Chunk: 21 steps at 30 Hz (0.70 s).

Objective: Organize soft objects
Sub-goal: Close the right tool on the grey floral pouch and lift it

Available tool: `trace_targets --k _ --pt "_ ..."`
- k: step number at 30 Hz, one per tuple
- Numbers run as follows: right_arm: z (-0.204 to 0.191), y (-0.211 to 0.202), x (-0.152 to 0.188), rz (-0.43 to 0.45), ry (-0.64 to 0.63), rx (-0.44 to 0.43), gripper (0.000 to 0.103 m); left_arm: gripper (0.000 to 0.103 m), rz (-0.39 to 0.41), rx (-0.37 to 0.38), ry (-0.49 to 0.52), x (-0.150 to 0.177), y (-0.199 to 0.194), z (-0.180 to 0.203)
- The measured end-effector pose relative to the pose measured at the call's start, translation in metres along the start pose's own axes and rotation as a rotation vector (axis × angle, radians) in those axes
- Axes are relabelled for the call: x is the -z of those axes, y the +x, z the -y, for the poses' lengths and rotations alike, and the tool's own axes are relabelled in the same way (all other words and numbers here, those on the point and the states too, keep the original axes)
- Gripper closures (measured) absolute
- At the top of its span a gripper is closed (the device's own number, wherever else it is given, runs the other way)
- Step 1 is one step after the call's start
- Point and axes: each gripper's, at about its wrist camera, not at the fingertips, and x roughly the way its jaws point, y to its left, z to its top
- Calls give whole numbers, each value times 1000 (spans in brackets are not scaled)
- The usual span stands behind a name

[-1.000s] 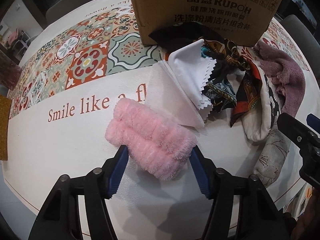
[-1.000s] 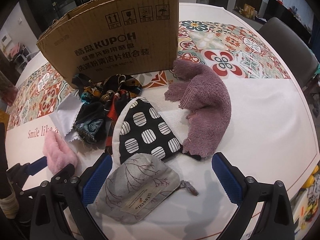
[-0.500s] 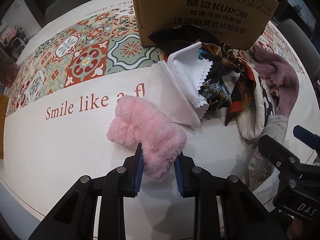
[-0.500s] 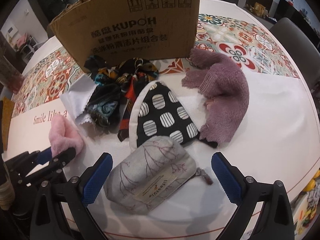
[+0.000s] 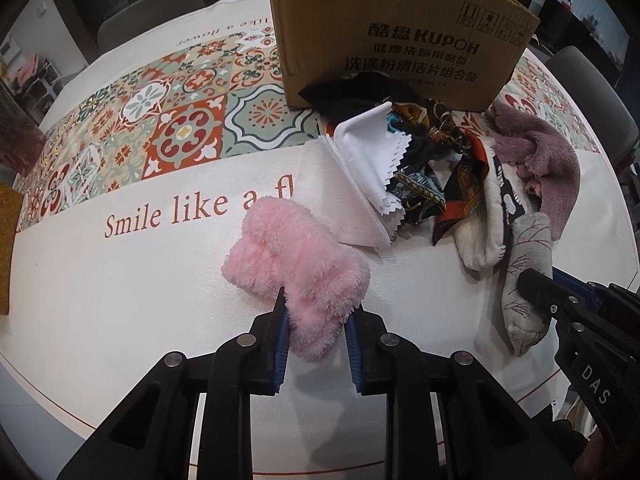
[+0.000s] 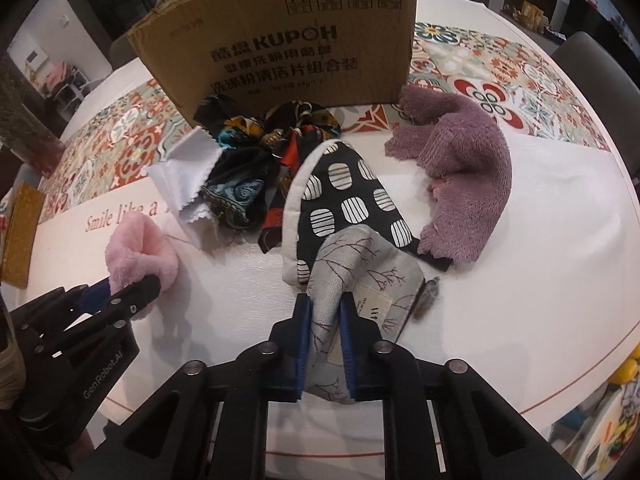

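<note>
Two grippers are both clamped on soft things on the white tablecloth [image 5: 120, 300]. The left gripper [image 5: 316, 312] pinches the near end of the pink fluffy cloth [image 5: 292, 256], which lies beside a folded white cloth [image 5: 360, 184]. The right gripper [image 6: 323, 312] squeezes the grey branch-print pouch [image 6: 360, 280], bunching it upward; whether the pouch is clear of the table is hard to tell. Behind lie a dotted black mitt [image 6: 344, 200], patterned scarves [image 6: 256, 140], a mauve towel [image 6: 468, 164] and the cardboard box [image 6: 288, 36].
</note>
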Motion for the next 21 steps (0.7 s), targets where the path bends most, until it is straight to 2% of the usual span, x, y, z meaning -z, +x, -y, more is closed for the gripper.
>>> trace_targets --k 11,21 --pt "-10 -28 5 78 -44 -12 94 79 72 -11 2 10 -31 -1" --pt "-11 -51 -5 148 -57 -13 95 79 136 -33 1 7 -56 -3"
